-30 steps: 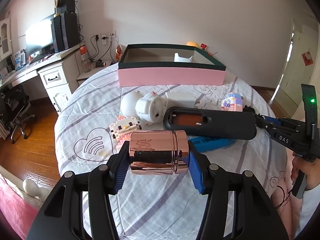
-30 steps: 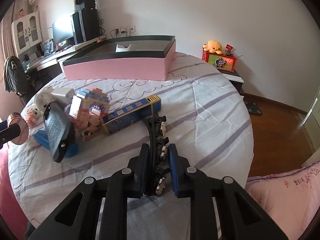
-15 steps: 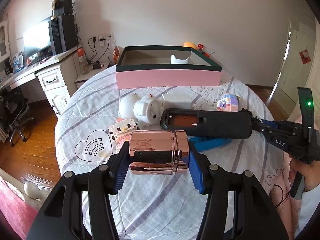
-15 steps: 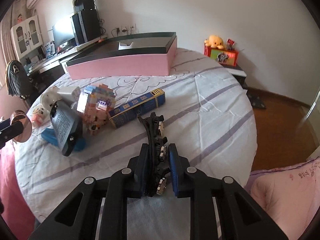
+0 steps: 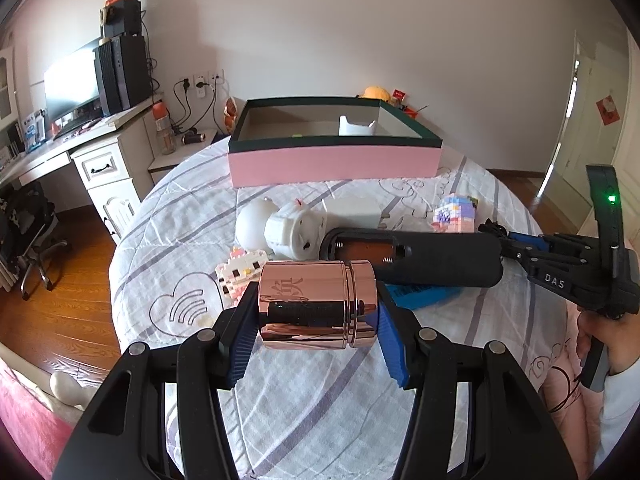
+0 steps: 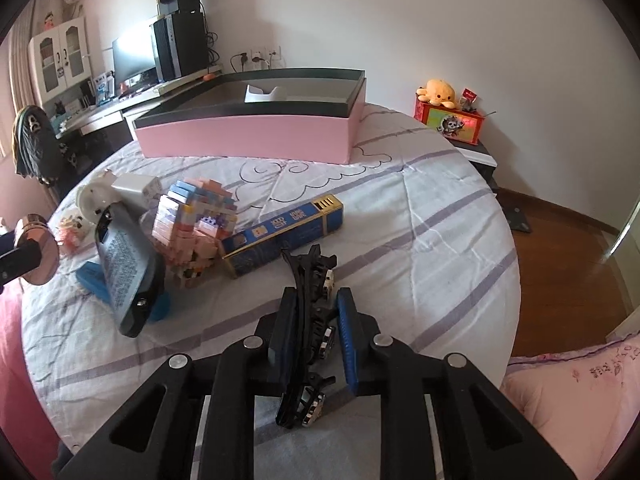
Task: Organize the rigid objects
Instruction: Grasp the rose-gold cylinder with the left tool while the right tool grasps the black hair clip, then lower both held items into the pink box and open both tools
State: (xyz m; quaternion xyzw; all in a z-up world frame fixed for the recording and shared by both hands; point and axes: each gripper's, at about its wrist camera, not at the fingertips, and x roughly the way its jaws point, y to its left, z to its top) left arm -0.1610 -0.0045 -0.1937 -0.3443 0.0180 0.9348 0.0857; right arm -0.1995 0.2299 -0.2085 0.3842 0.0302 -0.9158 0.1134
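My left gripper [image 5: 316,303] is shut on a shiny rose-gold canister [image 5: 304,284], held sideways above the quilted cover; its end also shows in the right wrist view, canister [image 6: 38,252]. My right gripper [image 6: 316,298] is shut on a long black toy with small wheels [image 6: 308,272], whose far end sticks out ahead over the cover. In the left wrist view the right gripper [image 5: 508,240] comes in from the right with a hand behind it. A pink box with a dark green rim [image 5: 332,160] stands open at the back, pink box [image 6: 244,140], with a white piece [image 5: 357,126] inside.
Loose on the round covered surface lie a black cylinder device [image 5: 432,256] on a blue flat thing [image 5: 416,294], a white round toy [image 5: 292,228], a white charger [image 5: 352,210], two brick figures [image 6: 196,224] [image 5: 240,268] and a blue carton [image 6: 280,236]. A desk stands at left.
The right gripper has drawn slightly up and back with the black toy still in its jaws. The left gripper keeps the canister in the same place.
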